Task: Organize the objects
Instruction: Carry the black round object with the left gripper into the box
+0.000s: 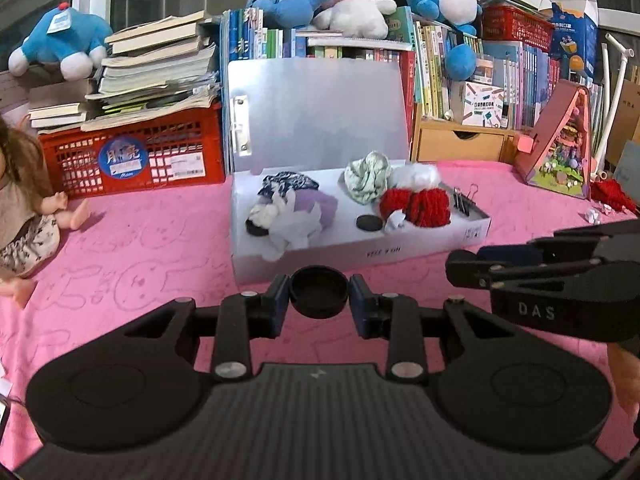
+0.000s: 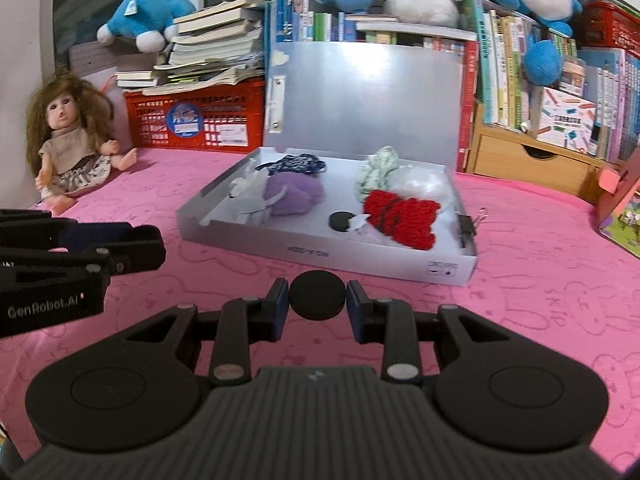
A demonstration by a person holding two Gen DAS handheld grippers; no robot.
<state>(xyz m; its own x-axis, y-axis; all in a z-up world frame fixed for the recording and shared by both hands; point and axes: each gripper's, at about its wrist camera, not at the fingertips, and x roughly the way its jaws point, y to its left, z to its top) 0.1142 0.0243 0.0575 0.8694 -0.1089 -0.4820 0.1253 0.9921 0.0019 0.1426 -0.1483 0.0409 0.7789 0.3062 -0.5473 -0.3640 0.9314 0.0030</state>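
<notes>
We are finding each gripper closed on a small black part. The left gripper, at lower centre of its frame, is clamping a black cap with its hollow facing the camera. The right gripper is clamping a black disc the same way. Both are hovering over the pink surface, just short of the open grey box.

Risks: each grip is narrow, on a curved rim, so a tilt could be twisting a part loose. The box is already crowded with red yarn, cloth and another black disc, so free space is limited.

We cannot tell whether the two parts belong together, nor what is lying beneath the cloth.
</notes>
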